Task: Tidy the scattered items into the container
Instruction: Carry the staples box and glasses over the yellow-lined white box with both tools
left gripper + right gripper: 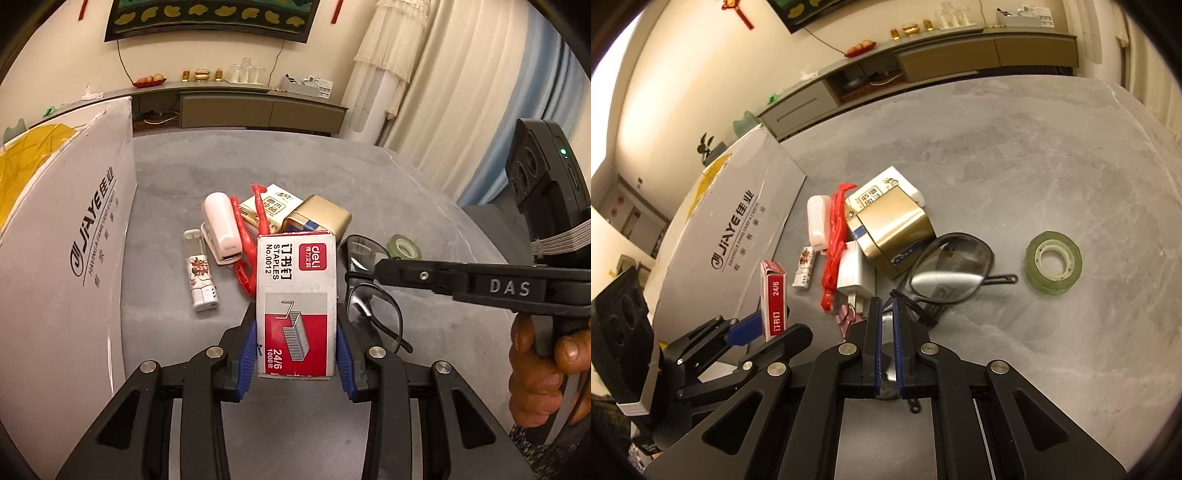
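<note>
My left gripper (295, 326) is shut on a red and white staples box (295, 295), held upright above the grey table (207, 173). The right wrist view shows that box (774, 295) in the left gripper (750, 328), close to the white cardboard container (738, 236). My right gripper (885, 306) is shut on a lens of the black-framed glasses (949, 280). From the left wrist view, the right gripper (380, 271) pinches the glasses (373, 306) just right of the staples box. The container (74, 258) stands at the left.
A pile lies mid-table: gold box (894, 229), white stapler (818, 221), red plastic piece (833, 243), white charger (853, 273), patterned tube (805, 269), card pack (882, 188). A green tape roll (1054, 262) lies apart at the right. A hand (535, 373) grips the right handle.
</note>
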The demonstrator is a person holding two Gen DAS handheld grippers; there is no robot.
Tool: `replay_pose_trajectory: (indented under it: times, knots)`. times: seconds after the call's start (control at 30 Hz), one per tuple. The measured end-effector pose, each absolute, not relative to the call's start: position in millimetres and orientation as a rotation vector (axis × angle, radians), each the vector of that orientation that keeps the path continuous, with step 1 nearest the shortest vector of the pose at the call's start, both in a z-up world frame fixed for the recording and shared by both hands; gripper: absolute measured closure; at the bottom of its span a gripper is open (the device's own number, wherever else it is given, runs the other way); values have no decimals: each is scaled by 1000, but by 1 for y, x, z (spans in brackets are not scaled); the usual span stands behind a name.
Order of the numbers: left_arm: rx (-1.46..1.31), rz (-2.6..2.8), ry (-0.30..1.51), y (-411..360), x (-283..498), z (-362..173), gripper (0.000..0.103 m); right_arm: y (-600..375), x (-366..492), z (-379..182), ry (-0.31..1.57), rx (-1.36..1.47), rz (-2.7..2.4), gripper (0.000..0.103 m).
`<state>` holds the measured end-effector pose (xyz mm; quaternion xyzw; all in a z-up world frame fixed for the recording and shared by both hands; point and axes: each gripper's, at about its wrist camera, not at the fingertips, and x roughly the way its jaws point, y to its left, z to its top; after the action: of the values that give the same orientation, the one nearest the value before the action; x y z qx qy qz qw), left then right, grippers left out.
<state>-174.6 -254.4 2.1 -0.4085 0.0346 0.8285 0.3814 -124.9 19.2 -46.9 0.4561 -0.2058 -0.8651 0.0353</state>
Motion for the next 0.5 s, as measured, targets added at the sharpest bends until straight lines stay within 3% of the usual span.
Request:
replay_pose_trajectory:
  times: [0.1,0.17,0.2,0.33,0.5]
  knots:
    - [-1051,2118,85,-255,-174,2,65,25,-126,-55,-700,1443,-2651,92]
    - [-1048,2122,81,-256,-172,3,65,32,-126,-61,-762,1479,-2669,68]
    - [-1045,2121,78,-255,-171,5,65,34,-125,-62,-786,1495,-2689,51]
    - [-1024,2131,74,-258,-169,10,65,29,-132,-62,-832,1495,-2713,47]
    - [-979,2152,77,-265,-167,21,65,9,-156,-77,-670,1561,-2763,43]
